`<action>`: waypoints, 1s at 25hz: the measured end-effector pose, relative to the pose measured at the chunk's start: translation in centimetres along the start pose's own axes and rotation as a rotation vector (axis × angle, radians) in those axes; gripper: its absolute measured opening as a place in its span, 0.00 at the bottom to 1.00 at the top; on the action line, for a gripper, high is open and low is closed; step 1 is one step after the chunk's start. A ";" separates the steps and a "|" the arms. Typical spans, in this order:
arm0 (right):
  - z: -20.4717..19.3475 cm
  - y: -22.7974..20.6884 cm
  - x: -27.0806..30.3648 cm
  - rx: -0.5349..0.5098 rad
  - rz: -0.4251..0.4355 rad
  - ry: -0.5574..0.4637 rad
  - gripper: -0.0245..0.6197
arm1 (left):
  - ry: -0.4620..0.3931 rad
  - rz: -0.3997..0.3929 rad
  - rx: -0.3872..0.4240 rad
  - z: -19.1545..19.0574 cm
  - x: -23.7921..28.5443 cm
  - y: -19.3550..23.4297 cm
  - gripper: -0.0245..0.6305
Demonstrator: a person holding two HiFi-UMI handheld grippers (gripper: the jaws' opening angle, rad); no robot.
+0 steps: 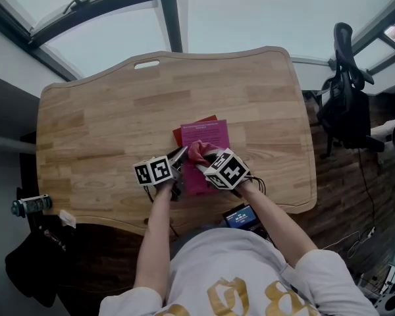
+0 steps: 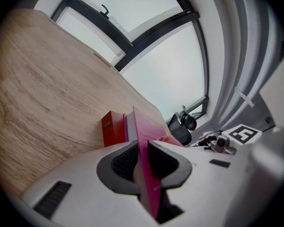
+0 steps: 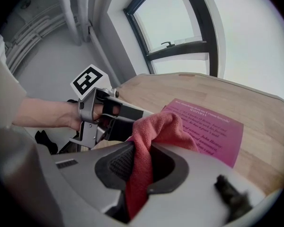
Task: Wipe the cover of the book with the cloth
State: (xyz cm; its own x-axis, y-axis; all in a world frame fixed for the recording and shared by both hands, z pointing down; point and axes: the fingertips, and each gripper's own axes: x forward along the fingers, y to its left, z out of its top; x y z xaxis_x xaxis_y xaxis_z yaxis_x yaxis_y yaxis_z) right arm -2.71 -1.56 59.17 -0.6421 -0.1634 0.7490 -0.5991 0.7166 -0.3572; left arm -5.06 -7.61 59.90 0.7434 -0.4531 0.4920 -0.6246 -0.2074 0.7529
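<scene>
A magenta book (image 1: 206, 151) lies on the wooden table (image 1: 105, 117), on top of a red-orange book (image 1: 179, 134). My left gripper (image 1: 178, 158) is shut on the magenta book's left edge; in the left gripper view that book (image 2: 146, 148) runs between the pads, with the red-orange book (image 2: 113, 128) behind it. My right gripper (image 1: 203, 155) is shut on a pinkish-red cloth (image 1: 198, 151) that rests bunched on the cover. The right gripper view shows the cloth (image 3: 156, 134) pinched between the pads, over the printed cover (image 3: 210, 131), and the left gripper (image 3: 132, 117) close by.
A black office chair (image 1: 345, 101) stands to the right of the table. A small screen device (image 1: 240, 216) sits at the table's near edge by my right arm. A can-like object (image 1: 29, 205) is off the table at the left. Window frames (image 1: 164, 5) run beyond the far edge.
</scene>
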 end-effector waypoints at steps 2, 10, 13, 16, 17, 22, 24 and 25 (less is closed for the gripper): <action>-0.2 0.3 0.0 -0.011 0.004 0.000 0.15 | 0.000 0.001 0.001 0.0 0.0 -0.1 0.15; -1.1 2.0 0.0 -0.081 0.055 0.023 0.15 | -0.004 -0.001 -0.003 -0.1 0.0 0.0 0.15; -1.4 2.7 0.1 -0.110 0.080 0.036 0.15 | -0.008 -0.002 -0.004 0.0 0.0 0.0 0.15; -1.7 3.3 0.1 -0.133 0.108 0.048 0.15 | -0.009 -0.003 -0.006 0.0 0.0 0.0 0.15; -1.8 3.5 0.2 -0.145 0.115 0.051 0.15 | -0.009 -0.004 -0.006 0.0 0.0 0.0 0.15; -2.3 4.5 0.2 -0.192 0.146 0.066 0.15 | -0.010 -0.008 -0.010 0.0 0.0 0.0 0.15; -2.4 4.7 0.2 -0.210 0.159 0.073 0.15 | -0.010 -0.008 -0.010 0.1 0.0 0.0 0.15; -2.5 4.8 0.1 -0.220 0.167 0.077 0.15 | -0.009 -0.008 -0.009 0.1 0.0 0.0 0.15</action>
State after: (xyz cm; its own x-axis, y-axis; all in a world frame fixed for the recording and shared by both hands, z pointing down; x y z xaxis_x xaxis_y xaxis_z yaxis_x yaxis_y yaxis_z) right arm -4.48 3.59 58.96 -0.6801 0.0149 0.7330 -0.3648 0.8604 -0.3559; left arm -5.03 -7.68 59.84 0.7459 -0.4593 0.4824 -0.6168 -0.2032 0.7604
